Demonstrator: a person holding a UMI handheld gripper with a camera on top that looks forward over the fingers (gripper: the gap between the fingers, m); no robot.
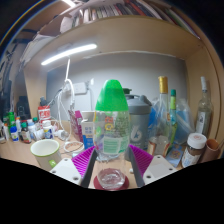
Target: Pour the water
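Right, here we are with the gripper (111,165) up at the tabletop (20,152), and the clear bottle (111,128) with its green cap (111,97) is standing upright between the jaws. The purple pads (82,160) look pressed in against its lower body on both sides, so I'd call that a firm hold, jaws closed down to the bottle's width. Its long axis runs straight up, cap at the top, well above the fingers. Now the key thing: directly below the bottle, nearer than its base and sitting between the fingertips, there's a small clear glass (111,178), mouth up. So the bottle is over and just beyond the receiver, not yet tipped. To my eye the pour hasn't begun; the cap would have to swing forward and down toward that glass. Off to one side a pale green cup (45,152) waits on the tabletop, and a row of tall bottles (166,118) crowds the other side, near enough to watch during any tilt
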